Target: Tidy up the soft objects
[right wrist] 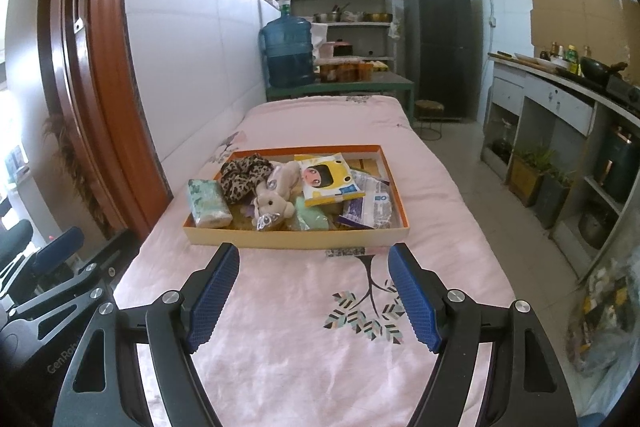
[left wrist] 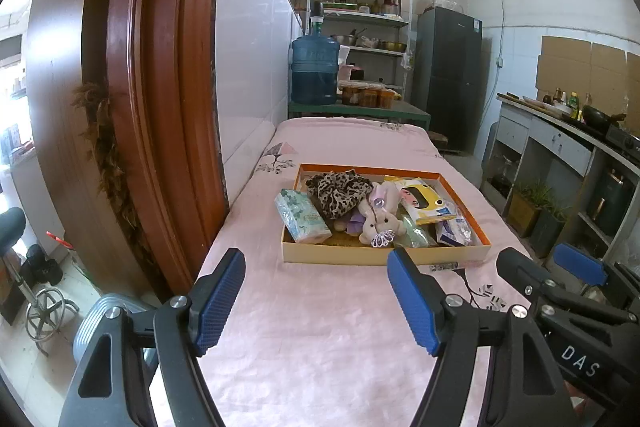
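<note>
A shallow orange-rimmed box (left wrist: 384, 255) (right wrist: 296, 237) lies on the pink cloth. In it are a teal tissue pack (left wrist: 301, 216) (right wrist: 209, 203), a leopard-print cloth (left wrist: 340, 193) (right wrist: 242, 174), a small plush bear (left wrist: 378, 219) (right wrist: 272, 205), a yellow wipes pack (left wrist: 424, 201) (right wrist: 330, 181), a green pouch (right wrist: 314, 218) and clear plastic packets (left wrist: 454, 229) (right wrist: 370, 209). My left gripper (left wrist: 316, 301) is open and empty, short of the box's near wall. My right gripper (right wrist: 314, 293) is open and empty, also short of the box; it shows at the right of the left wrist view (left wrist: 560, 267).
The pink cloth (right wrist: 304, 359) covers a long table beside a tiled wall and a brown door frame (left wrist: 160, 107). A blue water jug (left wrist: 315, 69), shelves (right wrist: 340, 7), a dark fridge (right wrist: 438, 43) and a kitchen counter (right wrist: 560, 87) stand beyond and to the right.
</note>
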Motion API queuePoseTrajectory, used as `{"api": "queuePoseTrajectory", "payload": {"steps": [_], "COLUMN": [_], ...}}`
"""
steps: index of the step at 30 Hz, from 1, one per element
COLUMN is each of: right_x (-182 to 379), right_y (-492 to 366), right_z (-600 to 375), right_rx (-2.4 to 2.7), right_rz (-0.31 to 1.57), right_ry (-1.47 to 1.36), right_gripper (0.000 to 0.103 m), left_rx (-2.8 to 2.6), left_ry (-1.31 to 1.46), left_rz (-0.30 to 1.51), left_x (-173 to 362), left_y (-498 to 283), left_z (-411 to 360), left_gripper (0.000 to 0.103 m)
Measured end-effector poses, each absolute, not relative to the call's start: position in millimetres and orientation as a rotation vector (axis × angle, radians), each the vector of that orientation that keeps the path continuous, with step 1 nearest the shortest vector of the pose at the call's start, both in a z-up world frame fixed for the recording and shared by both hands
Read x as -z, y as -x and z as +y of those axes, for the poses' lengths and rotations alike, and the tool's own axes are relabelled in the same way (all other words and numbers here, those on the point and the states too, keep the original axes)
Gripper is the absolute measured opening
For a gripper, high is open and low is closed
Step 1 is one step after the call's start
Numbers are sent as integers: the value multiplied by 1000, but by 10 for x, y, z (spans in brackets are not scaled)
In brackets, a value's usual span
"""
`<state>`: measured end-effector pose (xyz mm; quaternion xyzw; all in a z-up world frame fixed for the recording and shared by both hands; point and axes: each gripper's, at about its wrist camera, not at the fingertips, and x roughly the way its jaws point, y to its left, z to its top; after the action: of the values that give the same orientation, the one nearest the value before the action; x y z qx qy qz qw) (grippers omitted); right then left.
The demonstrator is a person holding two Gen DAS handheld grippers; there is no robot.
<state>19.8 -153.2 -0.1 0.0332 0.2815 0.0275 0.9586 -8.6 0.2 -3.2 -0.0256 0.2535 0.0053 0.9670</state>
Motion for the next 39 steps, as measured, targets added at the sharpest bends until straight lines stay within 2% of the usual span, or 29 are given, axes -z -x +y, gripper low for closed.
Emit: {"api": "queuePoseTrajectory", "payload": {"steps": [39], "right_x": [15], "right_y": [-213], "right_z": [-1509], "right_rx": [-58], "right_rz": [573], "right_ry": [-67], "right_gripper": [78], "left_rx": [-12], "left_ry": [46], "left_rz": [514], "left_x": [48], "left_y": [84], "left_z": [-12], "left_gripper": [74]}}
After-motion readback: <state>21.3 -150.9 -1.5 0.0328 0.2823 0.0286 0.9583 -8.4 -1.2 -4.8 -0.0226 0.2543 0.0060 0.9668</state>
